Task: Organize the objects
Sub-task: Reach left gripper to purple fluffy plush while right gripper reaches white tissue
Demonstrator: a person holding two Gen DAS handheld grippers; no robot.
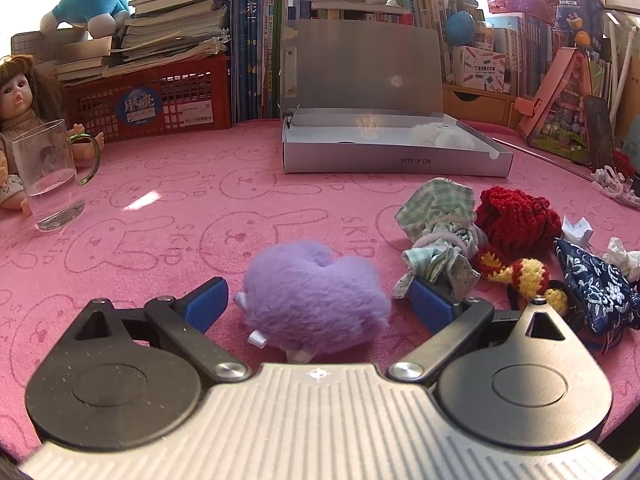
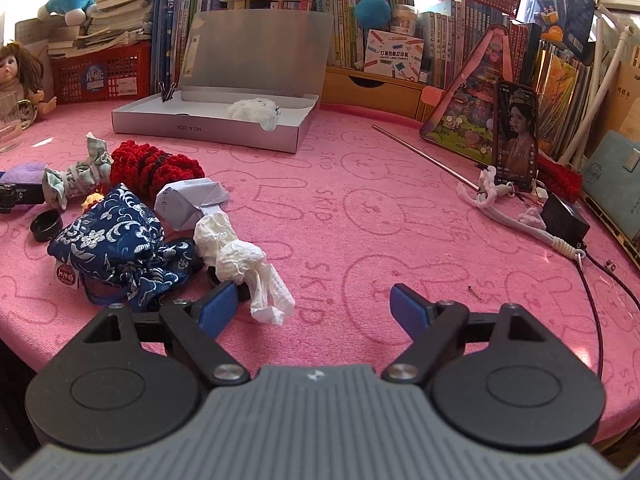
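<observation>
Purple plush (image 1: 316, 296) sits between the left gripper's (image 1: 320, 304) wide, unclosed jaws near the table's (image 1: 180, 200) front edge. Right gripper (image 2: 312, 312) gapes empty. Only the white plush (image 2: 254, 111) is boxed (image 2: 208, 132); most remains.

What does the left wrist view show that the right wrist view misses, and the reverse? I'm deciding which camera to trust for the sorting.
Only the left wrist view shows the whole purple plush, lying between the open left gripper's fingers, and the full glass mug.

Only the right wrist view shows the phone, the black adapter, the metal rod, the black cap and the open right gripper with nothing between its fingers.

Both show the open grey box with a white plush inside, the red knit, the blue pouch and the doll.
</observation>
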